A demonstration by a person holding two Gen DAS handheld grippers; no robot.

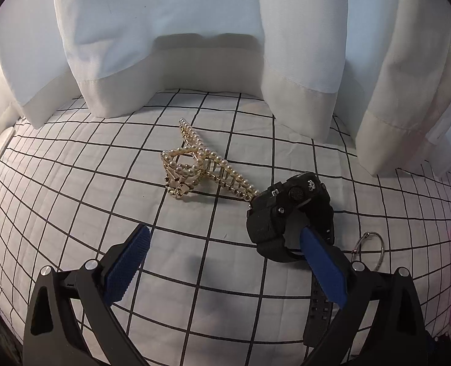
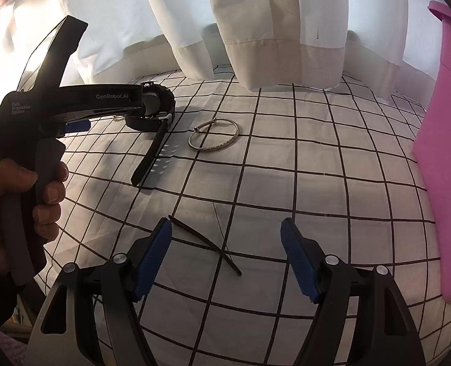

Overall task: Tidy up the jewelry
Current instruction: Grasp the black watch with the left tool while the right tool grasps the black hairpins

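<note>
My left gripper point(image 1: 225, 235) stands open low over a grid-patterned cloth point(image 1: 73, 189). Its right finger point(image 1: 320, 262) overlaps the strap loop of a black watch point(image 1: 286, 210); whether they touch I cannot tell. A gold pearl hair claw point(image 1: 195, 164) lies just beyond, left of the watch. My right gripper point(image 2: 225, 228) is open too, with a thin black hairpin point(image 2: 207, 244) lying on the cloth between its fingers, untouched. In the right wrist view the watch point(image 2: 152, 106) sits far left and a silver bangle point(image 2: 214, 135) lies to its right.
White curtains point(image 1: 195, 30) hang down to the cloth along the back. A pink box point(image 2: 438, 152) stands at the right edge. A hand point(image 2: 27, 189) holds the left tool's handle. The bangle point(image 1: 370, 244) shows partly behind my left gripper's right finger.
</note>
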